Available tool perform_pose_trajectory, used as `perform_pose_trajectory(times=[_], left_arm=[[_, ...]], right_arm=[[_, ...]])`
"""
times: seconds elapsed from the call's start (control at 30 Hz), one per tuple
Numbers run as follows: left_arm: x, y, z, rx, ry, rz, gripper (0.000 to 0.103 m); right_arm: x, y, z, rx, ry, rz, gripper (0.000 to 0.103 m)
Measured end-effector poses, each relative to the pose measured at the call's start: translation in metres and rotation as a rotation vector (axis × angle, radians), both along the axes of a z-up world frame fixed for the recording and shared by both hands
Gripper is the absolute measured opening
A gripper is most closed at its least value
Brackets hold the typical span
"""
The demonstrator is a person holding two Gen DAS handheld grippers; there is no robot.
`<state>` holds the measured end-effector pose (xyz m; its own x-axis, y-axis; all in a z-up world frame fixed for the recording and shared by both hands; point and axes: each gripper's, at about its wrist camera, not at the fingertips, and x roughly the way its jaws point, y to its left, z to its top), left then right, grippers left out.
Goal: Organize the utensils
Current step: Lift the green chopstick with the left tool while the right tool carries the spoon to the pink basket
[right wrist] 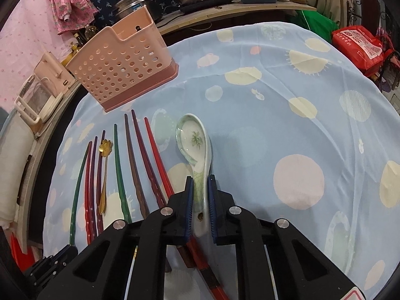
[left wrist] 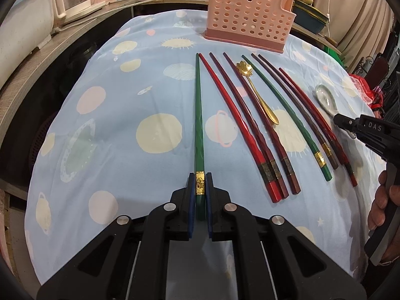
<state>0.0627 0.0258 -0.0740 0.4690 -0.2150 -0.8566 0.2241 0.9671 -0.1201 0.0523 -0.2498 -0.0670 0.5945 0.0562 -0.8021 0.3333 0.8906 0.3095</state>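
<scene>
Left claw (left wrist: 200, 187): closed on the thick end of a green chopstick (left wrist: 199, 115), pads pressed either side of its gold band; the stick runs straight away toward the far side of the table (left wrist: 105, 135), leftmost of the laid-out row.

Right claw (right wrist: 200, 195): pads set on both sides of the handle of a ceramic spoon (right wrist: 193, 145), touching or nearly so; whether it grips firmly cannot be told. Spoon bowl faces up, palm motif inside, pointing away from the claw.

Loose chopsticks: red chopstick (left wrist: 230, 122), dark maroon pair (left wrist: 252, 125), second green chopstick (left wrist: 287, 112), brown and red sticks (left wrist: 307, 115) at the right, all lying roughly parallel, tips toward the far side.

Gold spoon (left wrist: 257, 92): flower-shaped bowl, lying among the chopsticks, mid-row.

Pink perforated holder (left wrist: 247, 15): upright at the far edge, beyond the chopstick tips, apart from them.

Table covering: light blue cloth with planet print.
</scene>
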Motion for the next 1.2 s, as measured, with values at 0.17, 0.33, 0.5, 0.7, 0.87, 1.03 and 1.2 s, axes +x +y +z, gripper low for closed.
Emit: perform_pose_trajectory(times=[0.17, 0.33, 0.5, 0.7, 0.87, 1.03, 1.2], left_arm=[[-0.004, 0.005, 0.006, -0.028, -0.003, 0.003, 0.007], [-0.011, 0.009, 0.017, -0.038, -0.031, 0.003, 0.007], [-0.019, 0.012, 0.033, -0.047, -0.07, 0.0, 0.007], [-0.028, 0.014, 0.051, -0.054, -0.112, -0.005, 0.007], [-0.032, 0.017, 0.063, -0.055, -0.14, -0.004, 0.007], [-0.032, 0.02, 0.081, -0.056, -0.177, -0.002, 0.007], [-0.026, 0.02, 0.105, -0.057, -0.226, -0.003, 0.007]], right_arm=[[-0.014, -0.001, 0.011, -0.009, -0.021, -0.006, 0.01], [-0.029, -0.001, 0.025, -0.024, -0.045, -0.011, 0.009], [-0.042, 0.001, 0.037, -0.031, -0.07, -0.015, 0.007], [-0.054, 0.003, 0.047, -0.032, -0.089, -0.011, 0.007], [-0.062, 0.006, 0.057, -0.04, -0.111, -0.007, 0.007], [-0.067, 0.01, 0.071, -0.061, -0.138, 0.002, 0.007], [-0.065, 0.015, 0.084, -0.06, -0.153, 0.022, 0.007]])
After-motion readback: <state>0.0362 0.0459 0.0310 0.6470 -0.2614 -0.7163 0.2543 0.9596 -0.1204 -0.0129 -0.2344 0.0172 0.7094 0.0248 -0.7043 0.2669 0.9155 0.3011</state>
